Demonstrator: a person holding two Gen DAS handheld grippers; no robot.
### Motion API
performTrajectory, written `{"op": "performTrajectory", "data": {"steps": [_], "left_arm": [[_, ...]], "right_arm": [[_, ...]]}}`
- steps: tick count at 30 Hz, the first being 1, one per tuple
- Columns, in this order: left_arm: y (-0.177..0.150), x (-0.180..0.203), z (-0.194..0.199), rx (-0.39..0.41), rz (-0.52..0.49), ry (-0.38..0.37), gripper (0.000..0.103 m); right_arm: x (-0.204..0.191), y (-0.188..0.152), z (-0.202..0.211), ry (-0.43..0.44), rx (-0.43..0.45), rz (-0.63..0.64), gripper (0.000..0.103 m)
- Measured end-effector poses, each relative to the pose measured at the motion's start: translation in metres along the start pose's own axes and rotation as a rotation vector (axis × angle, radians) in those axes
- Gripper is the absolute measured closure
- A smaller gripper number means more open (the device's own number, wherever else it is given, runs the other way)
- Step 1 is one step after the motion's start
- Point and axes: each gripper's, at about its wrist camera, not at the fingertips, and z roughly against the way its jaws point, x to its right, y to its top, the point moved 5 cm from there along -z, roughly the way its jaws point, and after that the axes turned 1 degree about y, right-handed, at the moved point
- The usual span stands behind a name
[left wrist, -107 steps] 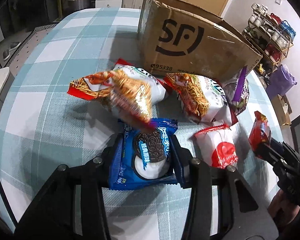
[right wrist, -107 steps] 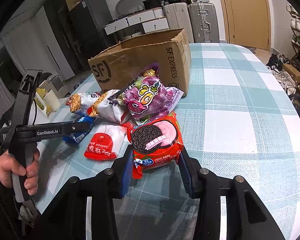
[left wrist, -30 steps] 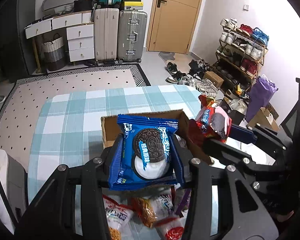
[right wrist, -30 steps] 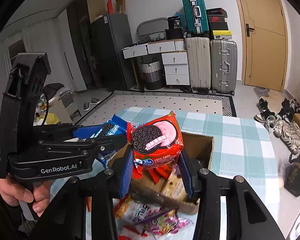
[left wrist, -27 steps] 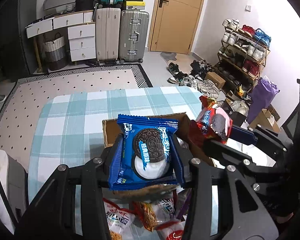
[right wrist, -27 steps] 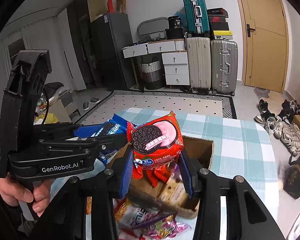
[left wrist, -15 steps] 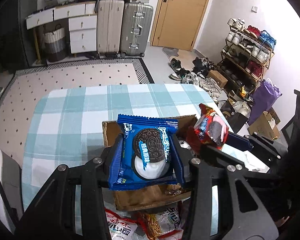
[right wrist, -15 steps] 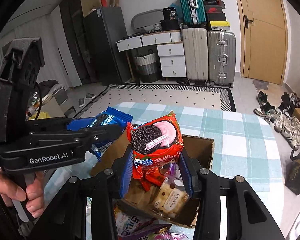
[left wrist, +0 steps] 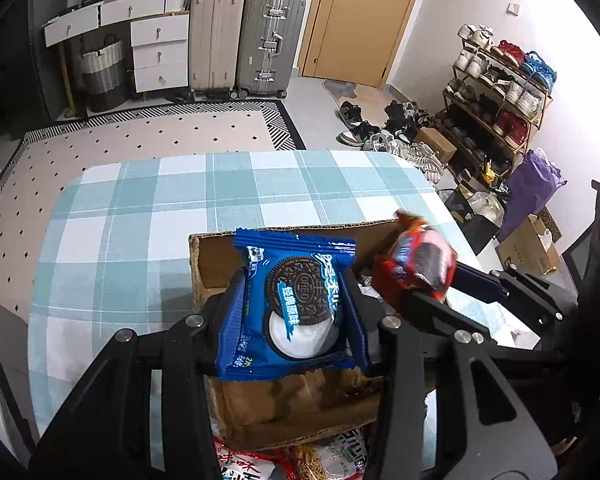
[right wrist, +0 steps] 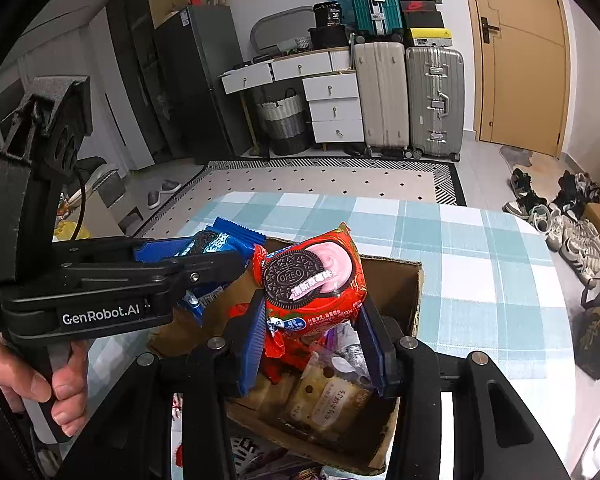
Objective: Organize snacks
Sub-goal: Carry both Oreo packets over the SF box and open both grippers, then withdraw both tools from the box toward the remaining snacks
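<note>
My left gripper (left wrist: 292, 300) is shut on a blue Oreo pack (left wrist: 296, 304) and holds it above the open cardboard box (left wrist: 212, 252). My right gripper (right wrist: 312, 312) is shut on a red Oreo pack (right wrist: 312, 280), also above the box (right wrist: 416, 280). The red pack shows blurred in the left wrist view (left wrist: 416, 264), close to the right of the blue one. The blue pack (right wrist: 216, 244) shows in the right wrist view, left of the red one. Several wrapped snacks (right wrist: 324, 396) lie inside the box.
The box stands on a table with a blue checked cloth (left wrist: 140, 208). Noodle snack bags (left wrist: 300, 460) lie on the table in front of the box. Beyond the table are a rug, suitcases, drawers and a shoe rack (left wrist: 496, 92).
Both grippers have carried their Oreo packs up from the table to above the open box. In the last second both moved forward and tilted down, so more of the box interior shows.
</note>
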Motion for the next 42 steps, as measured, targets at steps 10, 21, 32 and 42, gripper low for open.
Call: {"op": "performTrajectory", "data": {"steps": [10,21,32,42], "left_arm": [[-0.002,-0.004,0.004,0.011,0.028,0.010,0.023],[-0.010,0.006,0.041,0.047,0.012,0.018,0.023],[-0.027,0.010,0.081,0.081,0.015,0.029,0.023],[-0.058,0.012,0.119,0.120,0.018,0.043,0.023]], "right_arm": [[0.009,-0.004,0.017,-0.015,0.037,0.000,0.045],[0.010,-0.006,0.054,-0.042,0.080,-0.003,0.044],[-0.003,-0.021,0.095,-0.059,0.113,-0.004,0.044],[-0.013,-0.044,0.130,-0.047,0.147,-0.024,0.044]]}}
